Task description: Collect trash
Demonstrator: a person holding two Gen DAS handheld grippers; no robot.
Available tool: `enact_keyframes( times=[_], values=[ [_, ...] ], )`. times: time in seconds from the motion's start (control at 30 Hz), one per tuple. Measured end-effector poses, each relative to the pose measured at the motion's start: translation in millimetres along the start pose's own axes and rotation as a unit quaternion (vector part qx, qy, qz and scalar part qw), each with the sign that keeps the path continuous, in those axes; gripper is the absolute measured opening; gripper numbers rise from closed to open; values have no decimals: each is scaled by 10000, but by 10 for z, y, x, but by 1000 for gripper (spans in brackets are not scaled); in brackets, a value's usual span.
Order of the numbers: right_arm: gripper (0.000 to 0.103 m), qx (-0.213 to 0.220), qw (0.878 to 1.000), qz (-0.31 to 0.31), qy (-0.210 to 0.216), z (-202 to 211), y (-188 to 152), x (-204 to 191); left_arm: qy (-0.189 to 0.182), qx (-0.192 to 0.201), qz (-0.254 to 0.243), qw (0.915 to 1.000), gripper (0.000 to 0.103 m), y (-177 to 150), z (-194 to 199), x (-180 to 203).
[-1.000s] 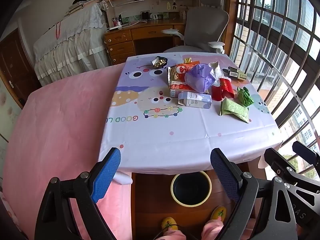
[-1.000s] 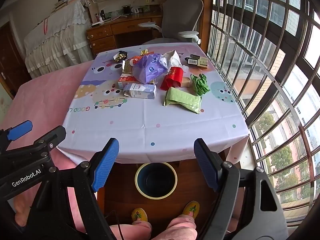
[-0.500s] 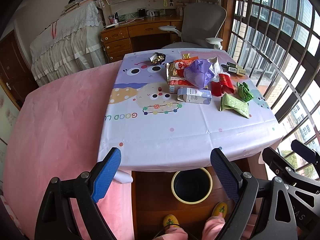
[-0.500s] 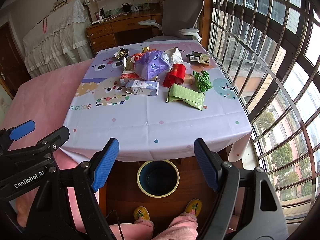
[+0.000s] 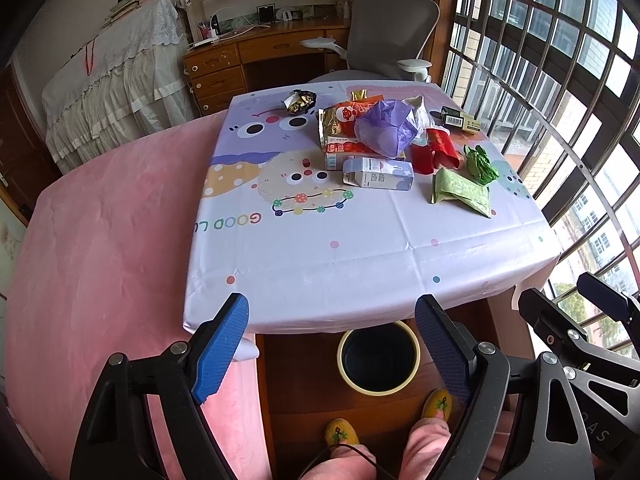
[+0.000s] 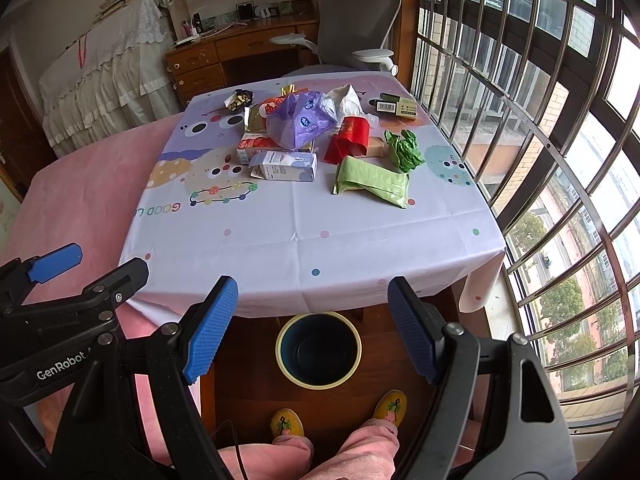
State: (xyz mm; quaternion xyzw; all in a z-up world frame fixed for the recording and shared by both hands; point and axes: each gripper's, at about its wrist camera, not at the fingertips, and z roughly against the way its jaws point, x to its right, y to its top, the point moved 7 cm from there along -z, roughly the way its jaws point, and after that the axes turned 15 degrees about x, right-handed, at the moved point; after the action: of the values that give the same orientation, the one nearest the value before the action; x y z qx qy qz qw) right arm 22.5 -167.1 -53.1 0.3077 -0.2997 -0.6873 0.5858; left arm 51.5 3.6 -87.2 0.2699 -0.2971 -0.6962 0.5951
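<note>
— Where do our claws stand?

— Our left gripper [image 5: 332, 328] hangs above the near edge of the table, its blue pads spread wide with nothing between them. Our right gripper [image 6: 312, 312] hangs just beside it on the right, equally wide apart and equally bare. Both are well apart from the trash.

— And what do we see, going from the left?

— A pink bedspread [image 5: 100, 240] fills the left side. Right of it is the table under a cartoon tablecloth [image 6: 304, 232]. At the far left of the litter lies a crumpled gold foil wrapper [image 5: 300, 102]. Next comes a red snack bag [image 5: 344, 118] on top of a red and white carton [image 6: 252, 146], with a purple plastic bag [image 6: 298, 122] heaped over them and a white crumpled bag [image 6: 346, 98] behind it. Nearer to us lies a white and blue carton [image 6: 286, 166] on its side.

— Further right?

— A red packet [image 6: 348, 140], then a light green pouch [image 6: 374, 180] lying flat, nearest of the right-hand pieces. Beyond it is a crumpled dark green wrapper [image 6: 404, 150], and at the far right a small dark box [image 6: 396, 106].

— The bin?

— A yellow-rimmed trash bin [image 6: 318, 350] stands on the wooden floor below the table's near edge, between our fingers in both views. We see nothing inside it. Our yellow slippers [image 6: 390, 402] are just near of it.
</note>
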Motion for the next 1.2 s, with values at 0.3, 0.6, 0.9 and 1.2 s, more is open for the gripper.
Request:
enact_keyframes(
  times=[0.3,0.6,0.9,1.2],
  values=[
    [75,-49,9998,-143,-102,-18,-33,13,-167,-176,-81,9997,87,-50,-146,7],
    [75,2,9996,-199,-178,-37,6,4,-245,-157,-131,9995,87,36,-241,6],
    [75,109,9993,-166,-316,-33,244,44,-444,-50,-47,9990,87,247,-306,67],
    [75,165,9990,-95,-395,-84,486,220,-625,47,153,9979,87,532,-460,250]
  ],
)
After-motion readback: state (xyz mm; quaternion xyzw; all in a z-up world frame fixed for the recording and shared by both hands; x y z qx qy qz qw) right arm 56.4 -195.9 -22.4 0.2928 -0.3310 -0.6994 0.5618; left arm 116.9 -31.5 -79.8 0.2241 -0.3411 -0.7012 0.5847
